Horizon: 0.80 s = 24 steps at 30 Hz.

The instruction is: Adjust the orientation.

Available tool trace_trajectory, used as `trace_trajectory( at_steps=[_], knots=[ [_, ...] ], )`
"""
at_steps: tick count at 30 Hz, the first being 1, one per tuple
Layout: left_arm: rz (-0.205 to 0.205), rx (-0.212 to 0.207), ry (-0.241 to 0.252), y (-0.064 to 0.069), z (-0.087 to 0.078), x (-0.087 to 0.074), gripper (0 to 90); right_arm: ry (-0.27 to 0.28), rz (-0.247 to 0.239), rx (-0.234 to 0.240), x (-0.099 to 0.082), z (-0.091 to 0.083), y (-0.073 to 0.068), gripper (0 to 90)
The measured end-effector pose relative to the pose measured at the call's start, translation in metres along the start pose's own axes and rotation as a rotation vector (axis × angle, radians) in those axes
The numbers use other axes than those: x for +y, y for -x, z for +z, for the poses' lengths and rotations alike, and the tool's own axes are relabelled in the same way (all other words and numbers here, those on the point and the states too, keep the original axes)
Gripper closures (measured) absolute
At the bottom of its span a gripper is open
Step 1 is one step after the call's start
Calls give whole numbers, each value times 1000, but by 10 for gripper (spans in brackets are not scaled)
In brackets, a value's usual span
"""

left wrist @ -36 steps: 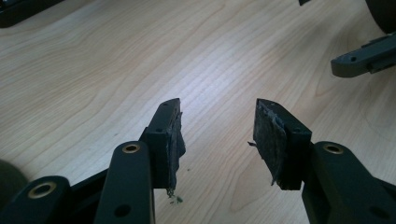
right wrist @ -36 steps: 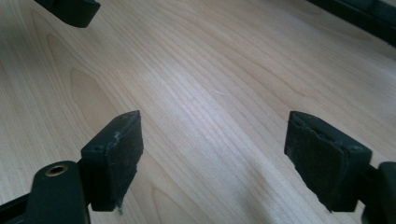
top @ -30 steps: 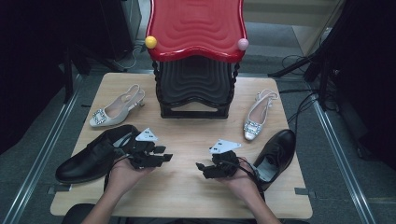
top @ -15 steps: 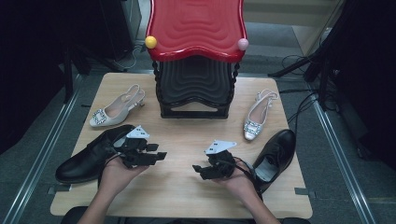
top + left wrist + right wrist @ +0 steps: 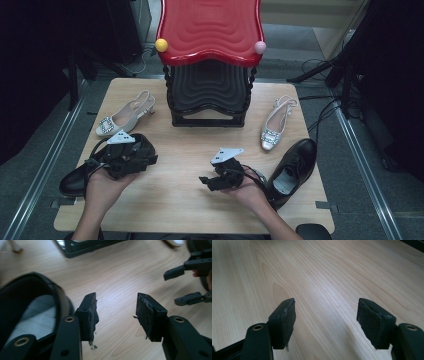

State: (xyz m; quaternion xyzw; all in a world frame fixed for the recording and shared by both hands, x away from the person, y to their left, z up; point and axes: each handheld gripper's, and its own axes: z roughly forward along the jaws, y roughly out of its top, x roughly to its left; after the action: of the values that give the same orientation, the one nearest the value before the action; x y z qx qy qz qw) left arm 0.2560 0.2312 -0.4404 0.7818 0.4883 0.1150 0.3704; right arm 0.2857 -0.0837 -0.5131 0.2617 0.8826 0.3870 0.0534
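Now both sets of fingers parted and empty, left gripper (image 5: pixel 142 161) beside the black shoe (image 5: pixel 75 179), its fingers just narrowing.

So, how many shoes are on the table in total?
4: a black shoe near the left gripper, a black shoe at front right, a pale slingback at rear left, a silver slingback at rear right.

On my feed I log one pale wooden surface (image 5: pixel 190 200) bearing a black tiered stand (image 5: pixel 209 95) with a red top at the far middle, a silver slingback (image 5: pixel 125 114) far left, its twin (image 5: pixel 276 124) far right, and black leather shoes near left (image 5: pixel 75 177) and near right (image 5: pixel 295 170).
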Motion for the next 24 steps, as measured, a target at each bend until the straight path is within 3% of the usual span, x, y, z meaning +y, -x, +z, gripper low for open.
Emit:
trace_trajectory(
  at_steps=[4,9,12,18,20,24],
  knots=[
    [-9,40,-1,-7,-7,8,680,-3,-10,24,4,6,-3,337],
    [-73,44,-3,-28,-8,17,822,-9,-31,37,10,10,-7,342],
    [-84,52,-20,-41,0,20,845,-11,-30,39,10,10,-7,345],
    [-155,46,-50,-63,12,14,898,-4,-20,34,8,6,-5,348],
    [-166,35,-55,-66,17,11,899,-6,-14,29,6,5,-4,349],
    [-149,65,-79,-66,28,13,899,-13,0,20,3,3,-3,349]
  ],
)
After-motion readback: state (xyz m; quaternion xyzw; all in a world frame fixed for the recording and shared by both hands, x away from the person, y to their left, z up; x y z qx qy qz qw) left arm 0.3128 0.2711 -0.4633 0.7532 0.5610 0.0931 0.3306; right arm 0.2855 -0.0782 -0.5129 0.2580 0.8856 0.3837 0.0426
